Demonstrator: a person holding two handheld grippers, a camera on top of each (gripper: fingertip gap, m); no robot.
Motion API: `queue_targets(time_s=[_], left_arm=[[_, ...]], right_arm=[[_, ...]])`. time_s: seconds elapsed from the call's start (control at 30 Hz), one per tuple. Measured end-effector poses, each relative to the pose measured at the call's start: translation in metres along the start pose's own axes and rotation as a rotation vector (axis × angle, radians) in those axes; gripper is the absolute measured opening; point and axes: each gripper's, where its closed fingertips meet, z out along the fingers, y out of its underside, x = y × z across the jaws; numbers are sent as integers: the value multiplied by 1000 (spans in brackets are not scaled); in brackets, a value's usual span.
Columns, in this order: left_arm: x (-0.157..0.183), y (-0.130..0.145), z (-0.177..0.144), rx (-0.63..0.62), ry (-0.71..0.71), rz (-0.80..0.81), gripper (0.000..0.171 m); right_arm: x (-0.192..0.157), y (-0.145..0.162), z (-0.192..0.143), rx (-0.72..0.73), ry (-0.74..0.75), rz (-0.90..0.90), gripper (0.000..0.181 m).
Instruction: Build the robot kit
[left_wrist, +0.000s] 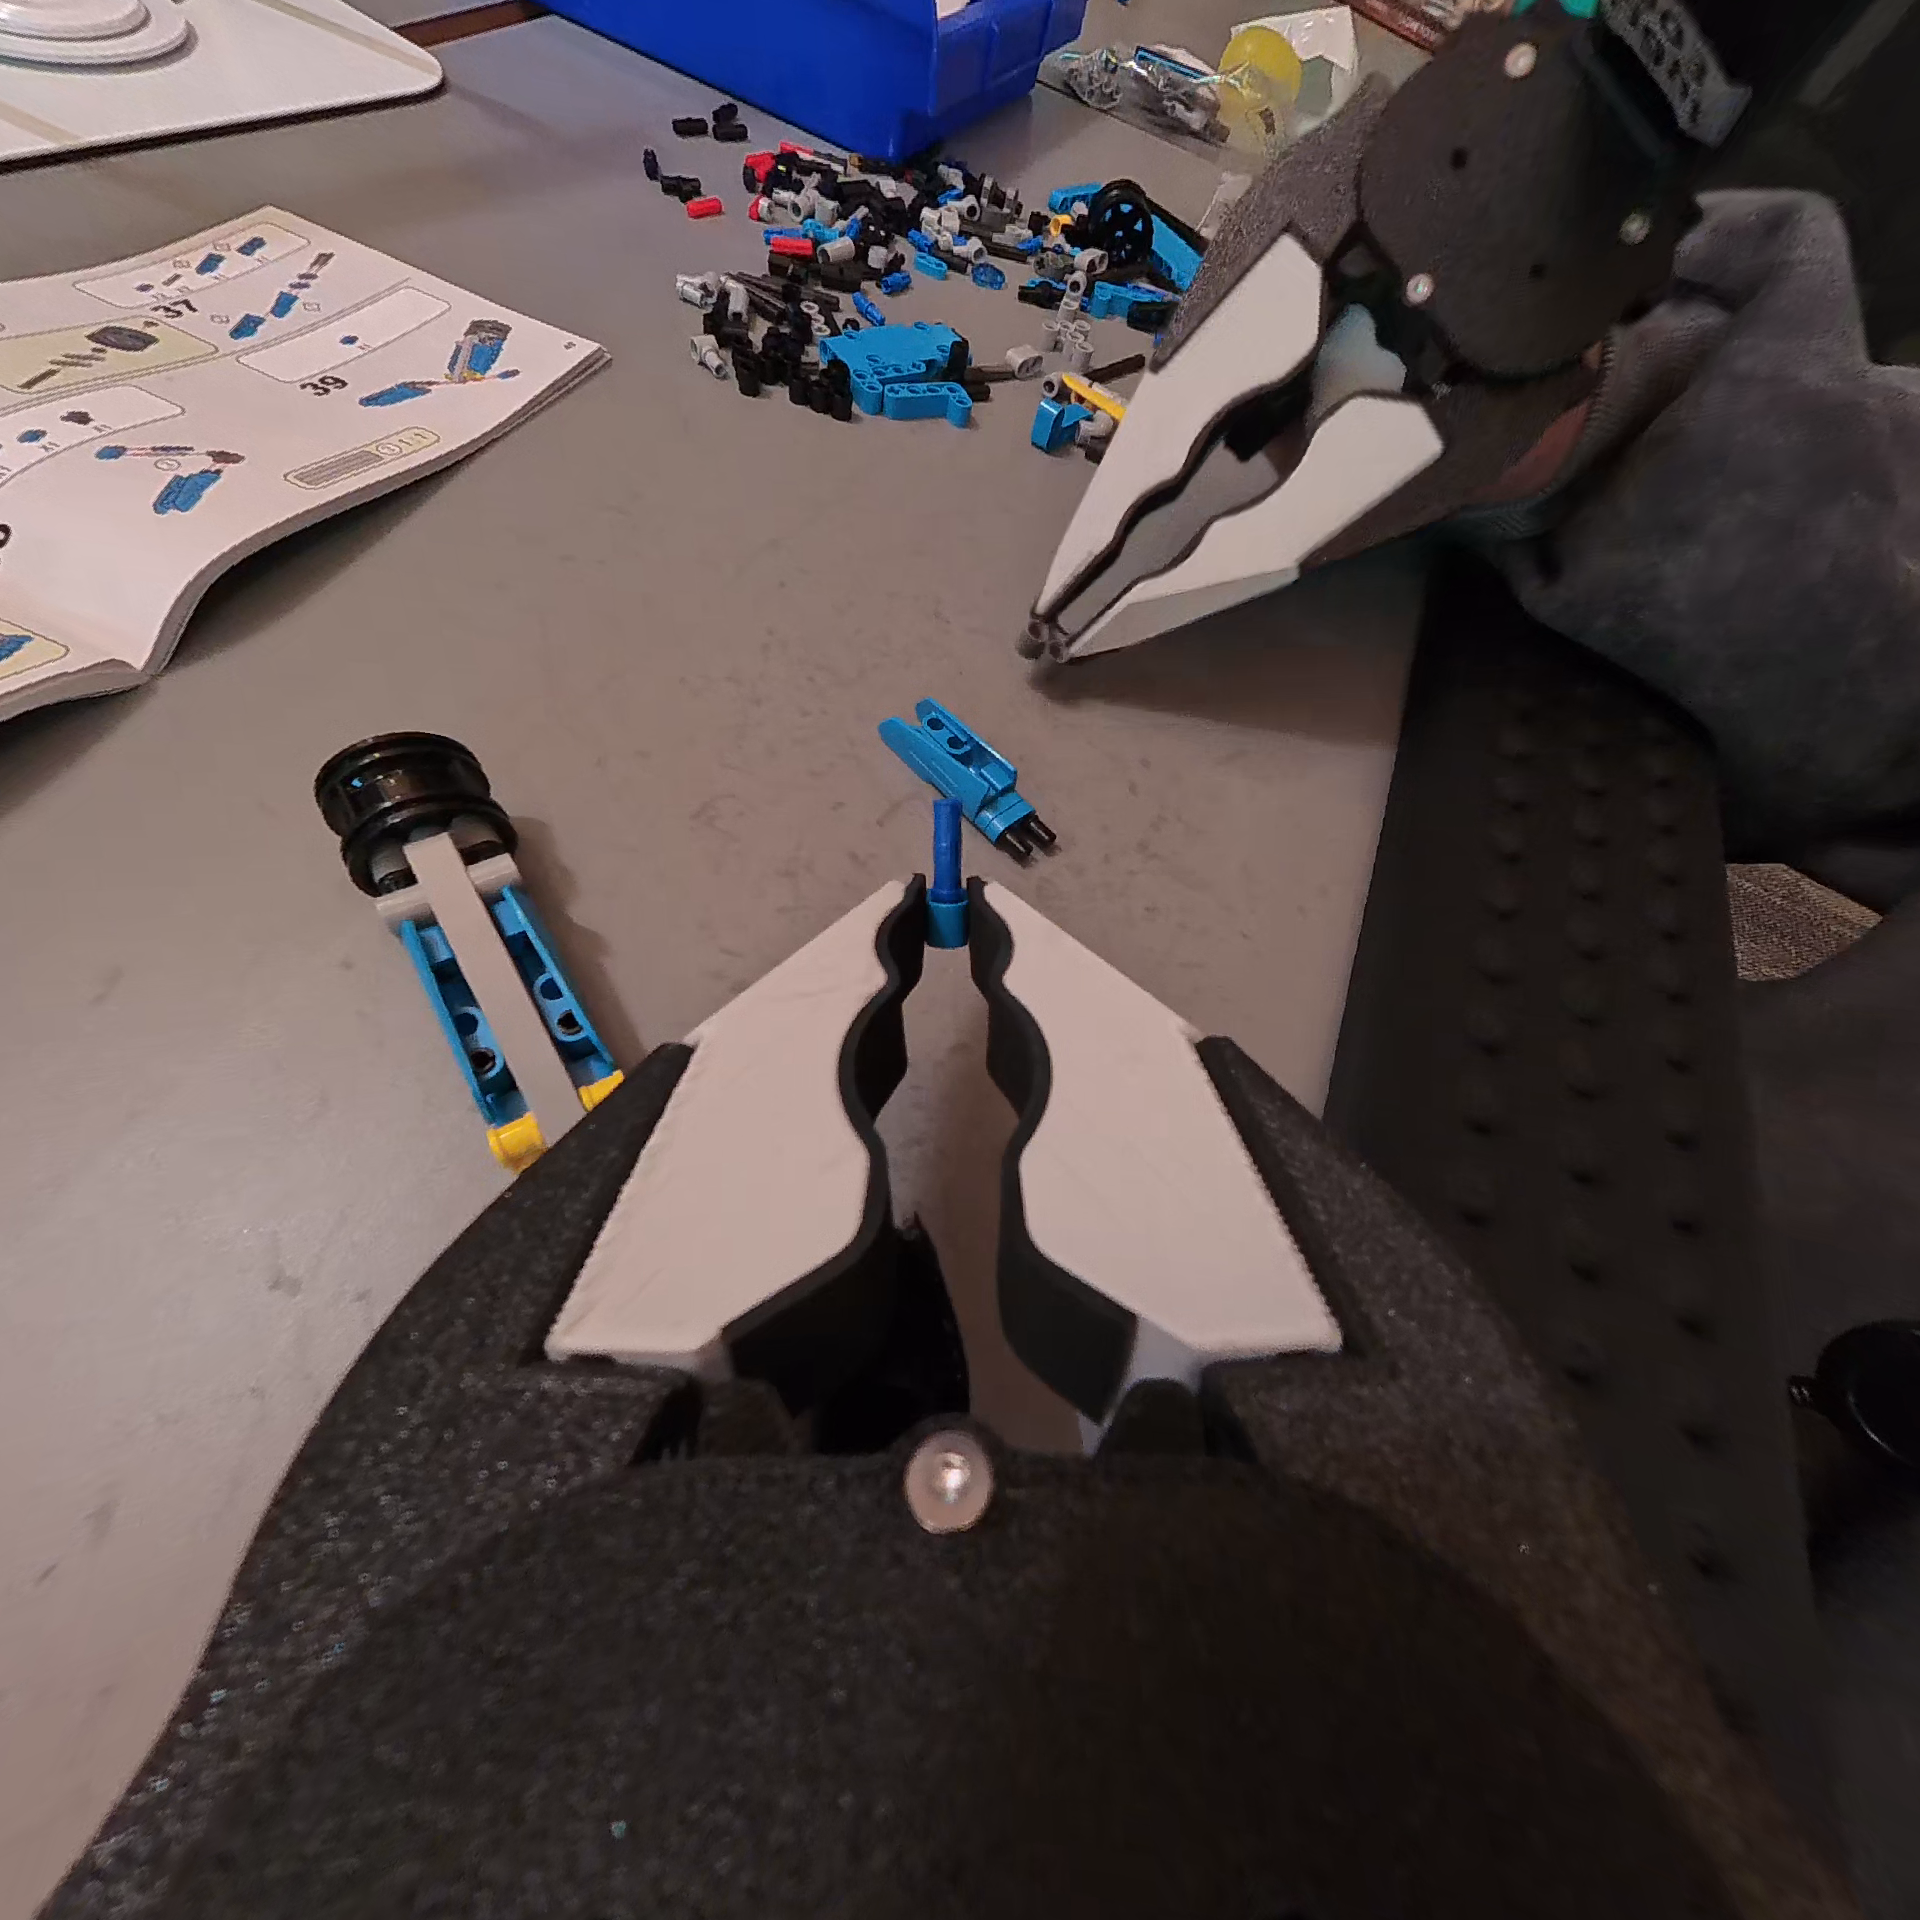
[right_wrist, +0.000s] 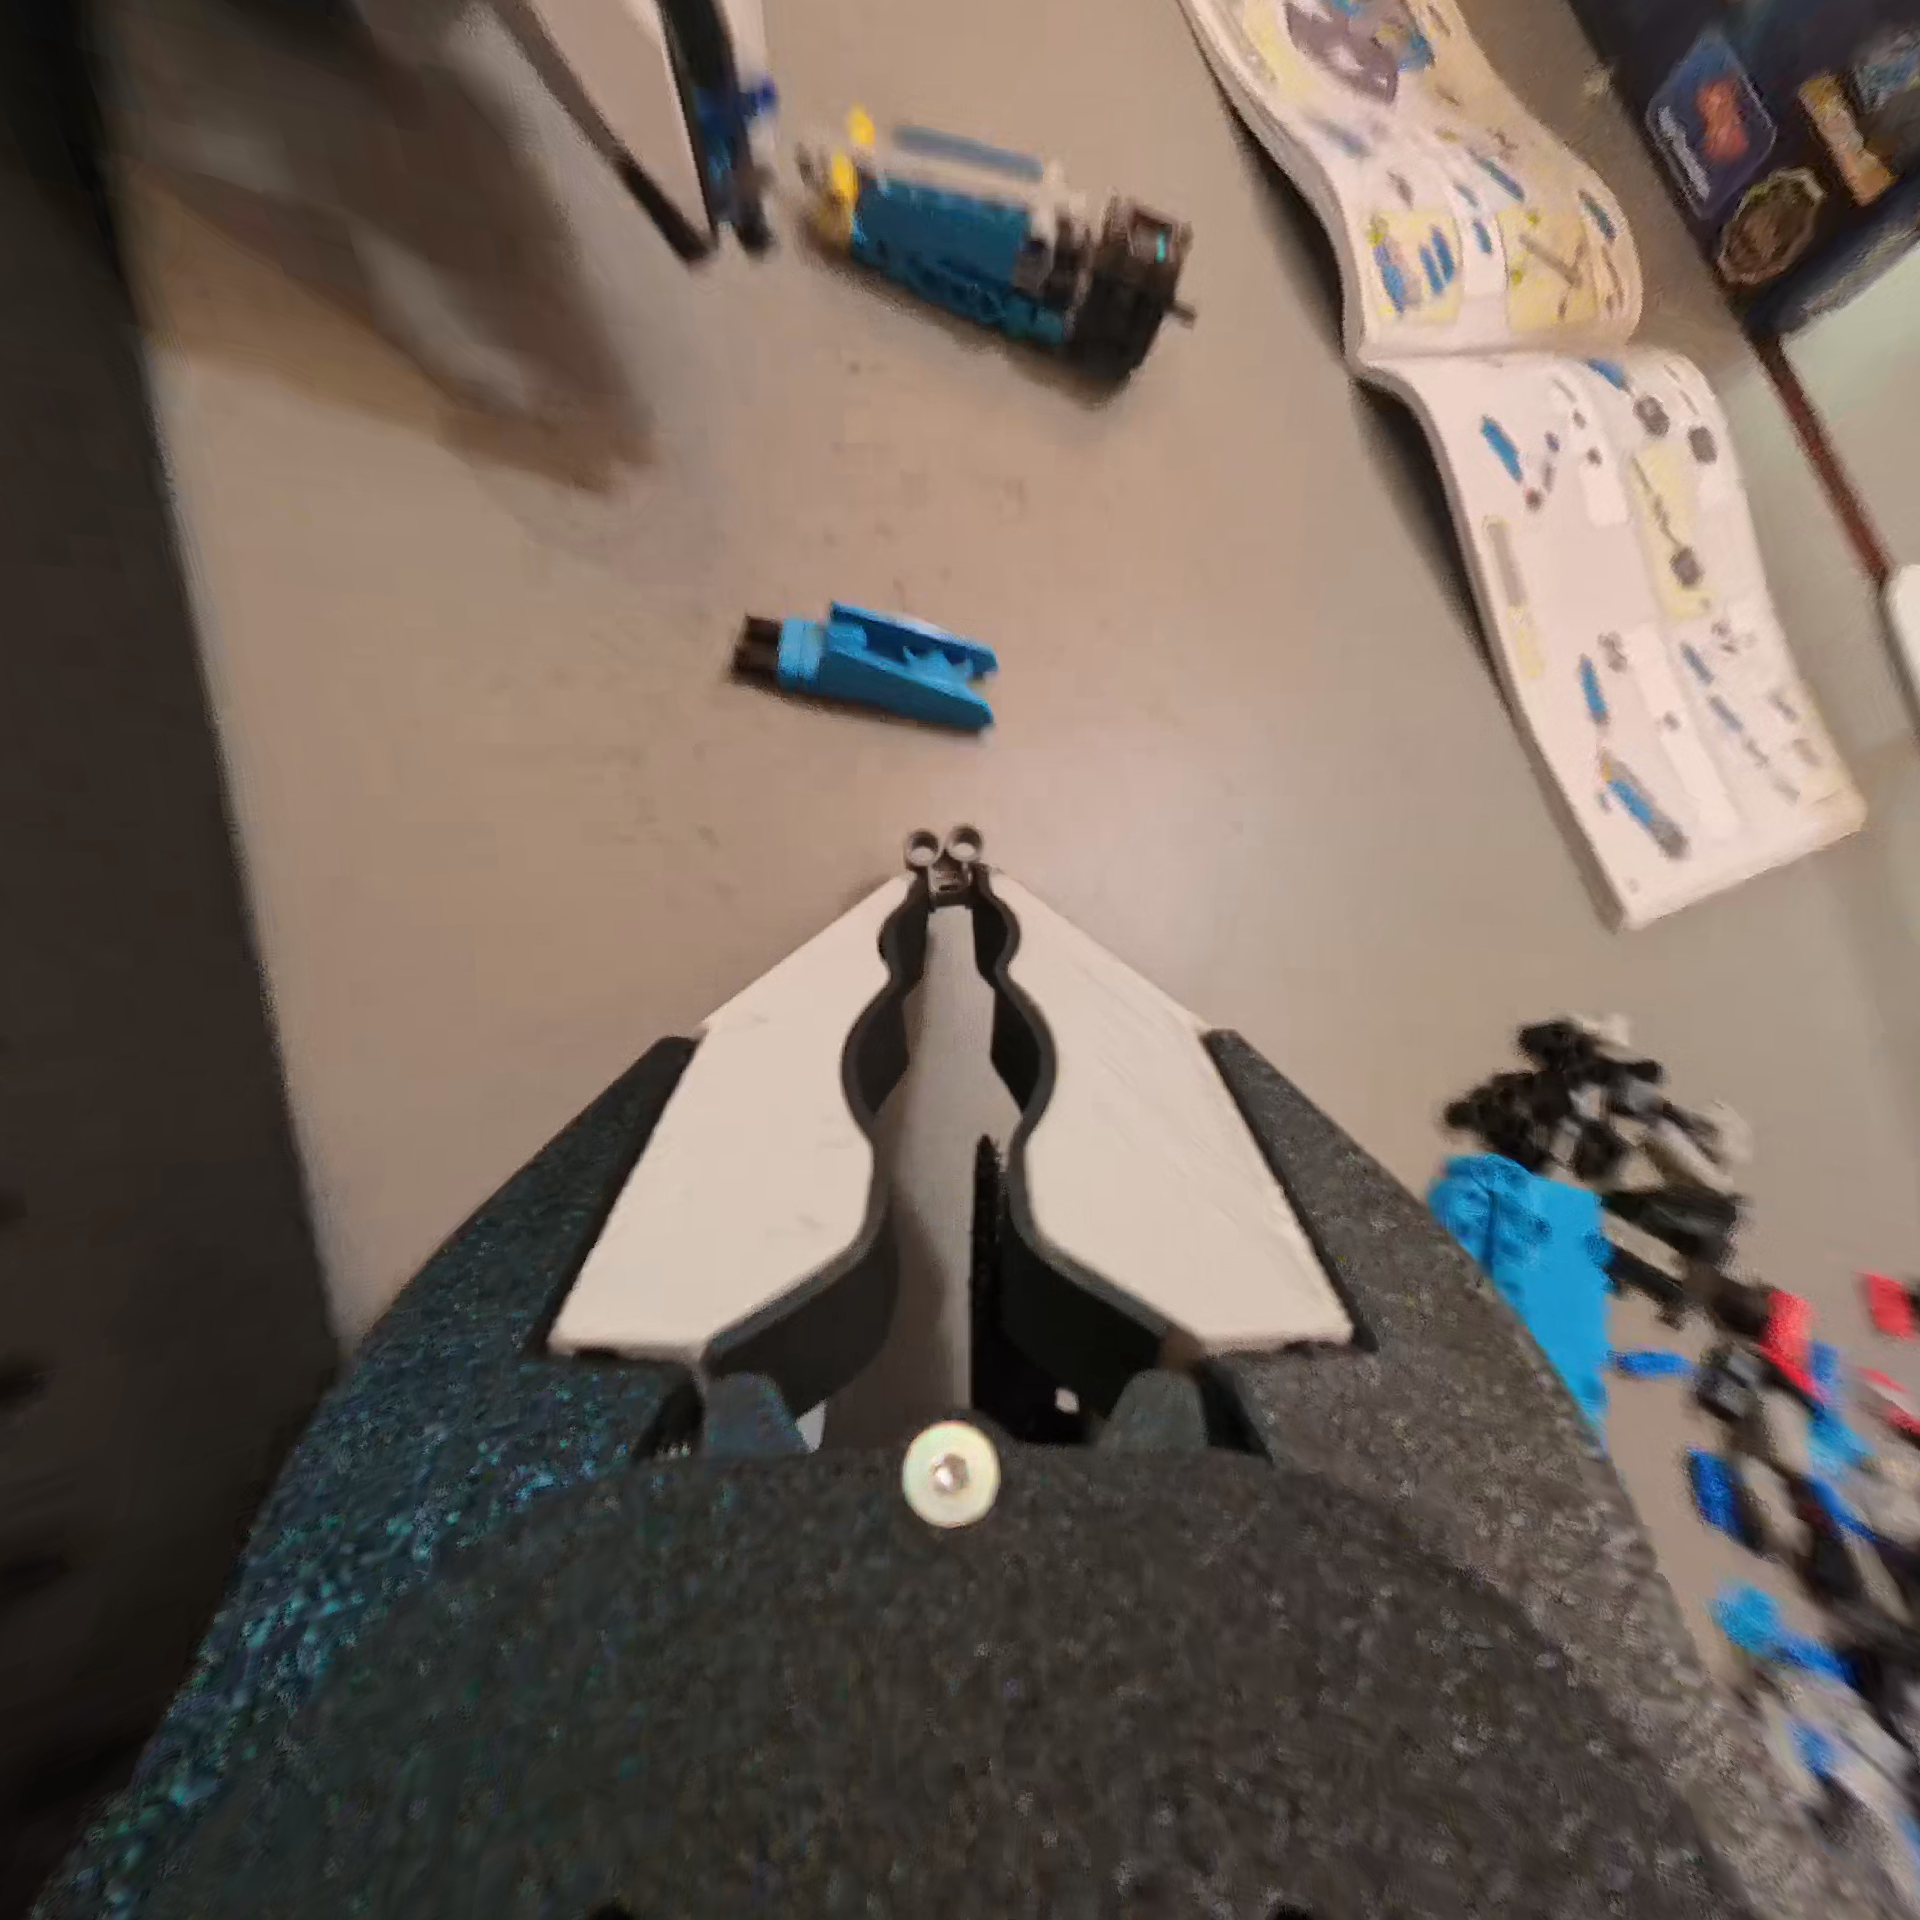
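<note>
My left gripper (left_wrist: 943, 896) is shut on a small blue pin (left_wrist: 945, 873) that sticks out past its tips, above the grey table. Just beyond it lies a small blue wedge piece with black pins (left_wrist: 961, 764), also in the right wrist view (right_wrist: 883, 670). My right gripper (right_wrist: 943, 883) is shut on a small dark grey connector with two round holes (right_wrist: 943, 847); it shows in the left wrist view (left_wrist: 1049, 642) at the right, tips down near the table. A blue, grey and yellow assembly with a black wheel (left_wrist: 457, 935) lies to the left.
An open instruction booklet (left_wrist: 260, 416) lies at the left, also in the right wrist view (right_wrist: 1558, 468). A pile of small blue, black, grey and red parts (left_wrist: 904, 301) sits at the back before a blue bin (left_wrist: 831, 62). The table's right edge meets a dark perforated surface (left_wrist: 1558, 1039). Tip to tip, the grippers are about 12 cm apart.
</note>
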Motion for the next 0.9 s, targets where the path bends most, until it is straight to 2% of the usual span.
queue_targets(time_s=[0.07, 0.13, 0.2, 0.3, 0.43, 0.5, 0.63, 0.7, 0.8, 0.9], left_arm=[[0, 0, 0, 0, 1, 0, 7], [0, 0, 0, 2, -1, -3, 7], [-1, 0, 0, -3, 2, -9, 7], [-1, 1, 1, -9, 10, -17, 7], [-1, -1, -1, 7, 13, -25, 7], [0, 0, -1, 1, 10, -13, 7], [5, 5, 2, -33, 1, 44, 7], [9, 8, 4, -52, 8, 67, 7], [17, 16, 8, -106, 49, 88, 7], [18, 20, 10, -128, 36, 109, 7]], right_arm=[[6, 21, -6, -202, 66, -77, 8], [5, 29, -29, -356, 63, -133, 8], [-12, 41, -54, -523, -75, -86, 8], [-13, 57, -79, -743, -159, 5, 8], [2, 81, -84, -995, -172, 45, 8], [2, 86, -85, -1070, -186, 46, 8], [-3, 84, -77, -1045, -202, -22, 9], [-4, 81, -77, -983, -185, -5, 19], [-5, 75, -89, -820, -139, 110, 34], [-2, 76, -98, -624, -23, 291, 34]])
